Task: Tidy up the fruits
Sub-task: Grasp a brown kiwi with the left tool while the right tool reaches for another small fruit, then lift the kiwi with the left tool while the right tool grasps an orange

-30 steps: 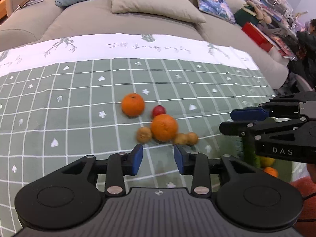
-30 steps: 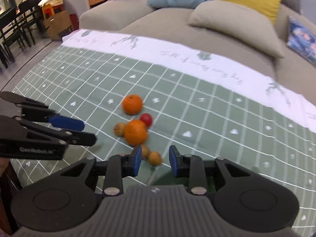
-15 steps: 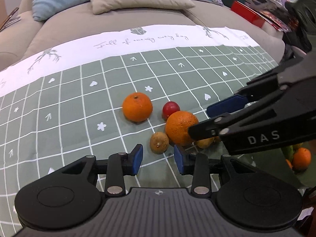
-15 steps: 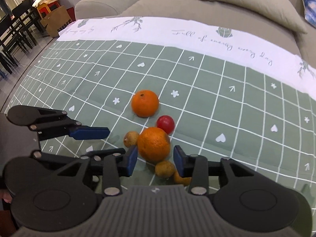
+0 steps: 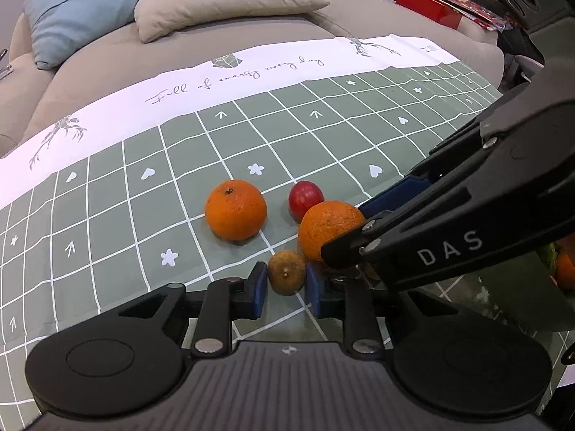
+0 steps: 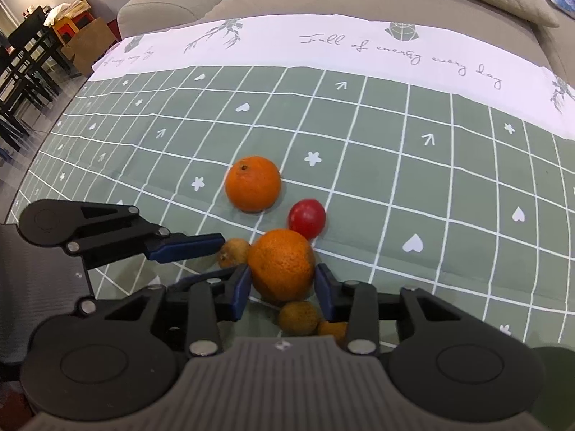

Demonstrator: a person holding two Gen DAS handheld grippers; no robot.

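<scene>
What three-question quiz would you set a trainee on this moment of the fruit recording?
1. True or false: the left tongs are empty.
2. Which fruit sits between the pads of the right tongs? A) a lemon B) the nearer orange C) the red fruit
3. Which fruit on the tablecloth stands clear of all the others?

Key:
1. False. They have just closed on the small brown fruit.
2. B.
3. The far orange.
</scene>
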